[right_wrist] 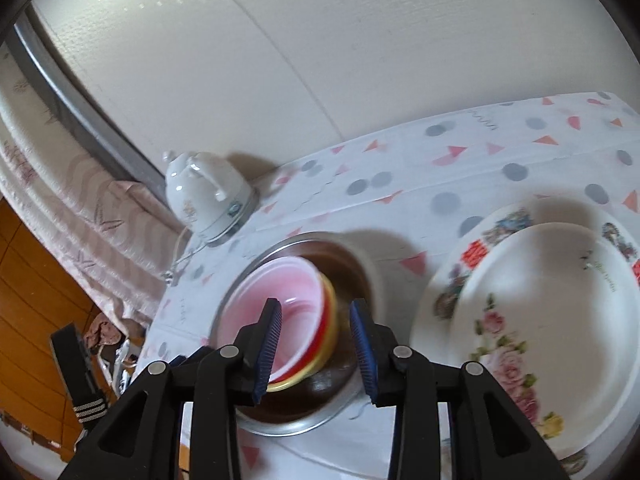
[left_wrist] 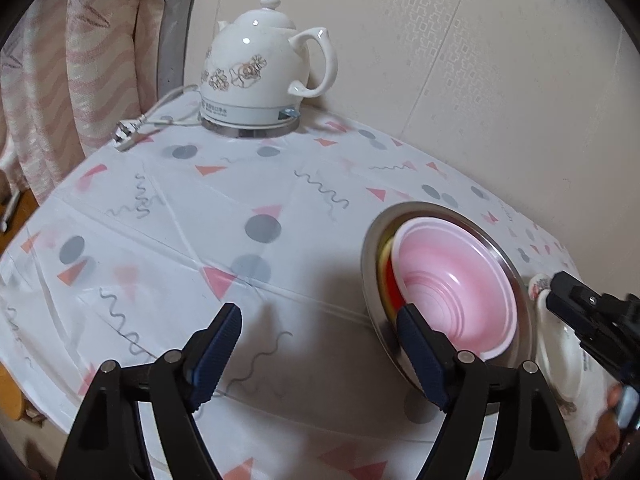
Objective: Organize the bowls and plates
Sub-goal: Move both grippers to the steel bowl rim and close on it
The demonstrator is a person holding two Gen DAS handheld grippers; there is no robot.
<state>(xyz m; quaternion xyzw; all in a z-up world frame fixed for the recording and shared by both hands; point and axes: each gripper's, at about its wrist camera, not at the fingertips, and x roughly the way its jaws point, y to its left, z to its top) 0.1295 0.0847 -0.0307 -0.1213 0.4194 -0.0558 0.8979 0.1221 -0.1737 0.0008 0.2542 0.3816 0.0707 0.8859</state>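
A steel bowl [left_wrist: 508,256] [right_wrist: 360,264] stands on the patterned tablecloth [left_wrist: 180,220] and holds a tilted nest of a pink bowl [left_wrist: 460,280] [right_wrist: 260,292], a red bowl [right_wrist: 326,320] and a yellow bowl [right_wrist: 332,336]. My left gripper [left_wrist: 318,314] is open and empty just left of the steel bowl, its right finger in front of the rim. My right gripper [right_wrist: 315,304] hovers open over the nested rims; its pads touch nothing. To the right, a white rose plate [right_wrist: 540,300] lies on a larger decorated plate [right_wrist: 460,264].
A white ceramic kettle [left_wrist: 256,68] [right_wrist: 204,196] stands at the back by the wall, its cord and plug [left_wrist: 128,132] trailing toward the left table edge. A striped curtain [left_wrist: 80,60] hangs on the left. A person's hand [left_wrist: 608,440] shows at the lower right.
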